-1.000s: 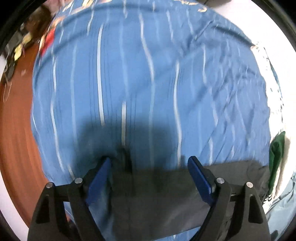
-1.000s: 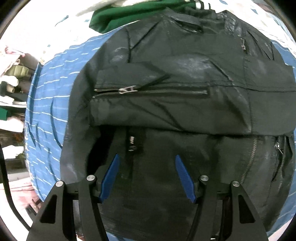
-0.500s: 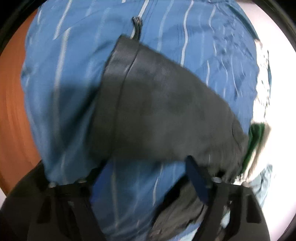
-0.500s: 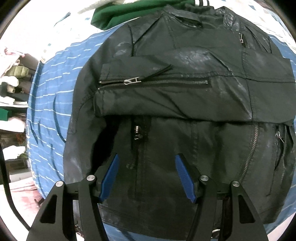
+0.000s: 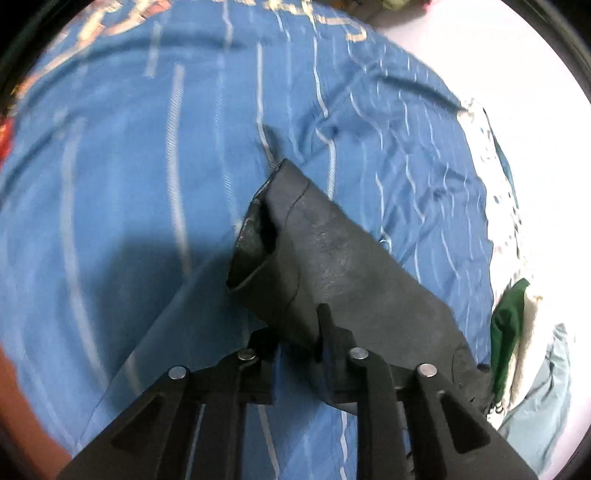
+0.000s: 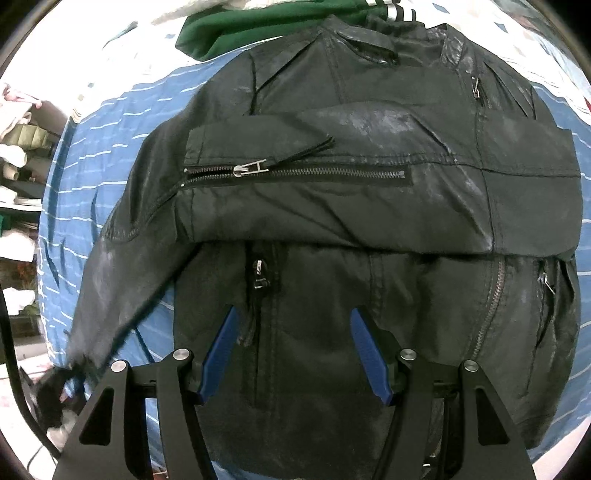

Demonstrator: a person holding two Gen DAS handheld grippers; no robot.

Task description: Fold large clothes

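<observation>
My left tool (image 5: 299, 332), spread wide a second ago, is now clenched on the sleeve (image 5: 332, 258) and lifting it off the blue bedsheet (image 5: 147, 166) (second sleeve fold, I judge), while my right tool (image 6: 293, 350) hovers released over the jacket (image 6: 369, 206).

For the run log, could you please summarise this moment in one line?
left gripper: shut on sleeve | right gripper: open over black jacket | one sleeve folded across

Black jacket (image 6: 332, 192) with silver zips (greyish scuffs across it); blue bedsheet (image 5: 147, 166) with thin white stripes; green garment (image 6: 240, 29); blue finger pads (image 6: 221, 354).
</observation>
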